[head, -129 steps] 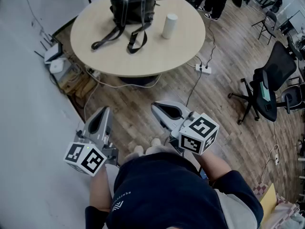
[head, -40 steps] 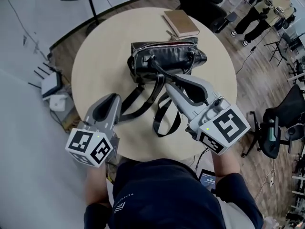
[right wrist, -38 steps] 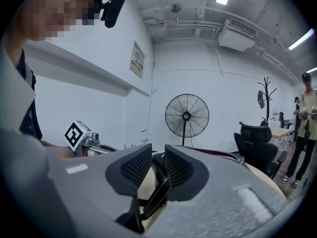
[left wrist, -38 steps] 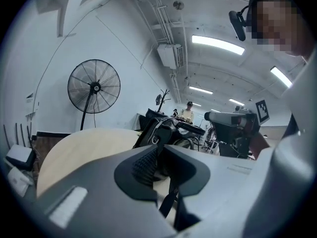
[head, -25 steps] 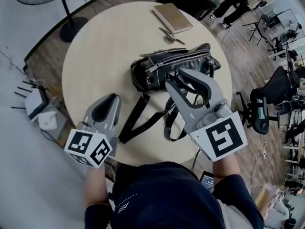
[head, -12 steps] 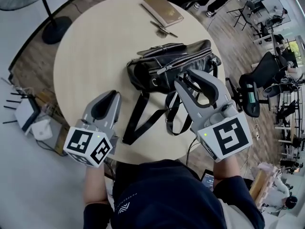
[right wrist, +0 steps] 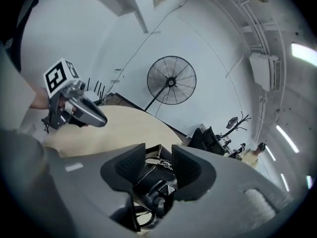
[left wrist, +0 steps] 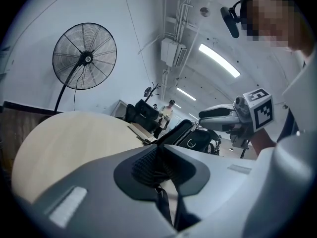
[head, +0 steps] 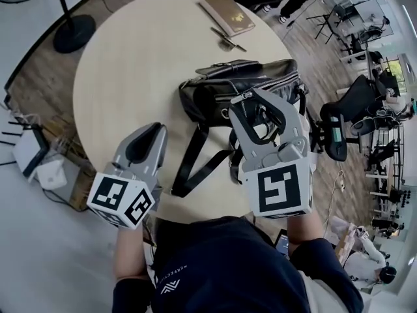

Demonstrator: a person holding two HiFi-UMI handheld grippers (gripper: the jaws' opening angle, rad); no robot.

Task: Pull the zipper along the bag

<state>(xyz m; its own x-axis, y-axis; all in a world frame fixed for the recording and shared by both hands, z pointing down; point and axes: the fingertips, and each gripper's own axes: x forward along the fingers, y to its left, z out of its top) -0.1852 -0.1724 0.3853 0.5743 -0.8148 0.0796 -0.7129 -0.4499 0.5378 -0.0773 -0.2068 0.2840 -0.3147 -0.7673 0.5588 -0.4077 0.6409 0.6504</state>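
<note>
Start at the black bag point(head: 212, 100), lying toward the 3 o'clock side of the round table point(head: 130, 57), with its zipper point(head: 277, 78) along the top. Over its near end, the right tongs point(head: 251, 98): spread wide, just opened further, framing the zipper's end without pressing on it. Down at 7 o'clock, the left tongs point(head: 153, 128): closed on nothing, beside the straps point(head: 195, 165). Beyond the bag at 12 o'clock, a book point(head: 227, 13) and a pen point(head: 228, 40). Off the table at 3 o'clock, an office chair point(head: 342, 119). Since half a second back: right tongs rolled flat, lower over the bag; left tongs barely shifted.
</note>
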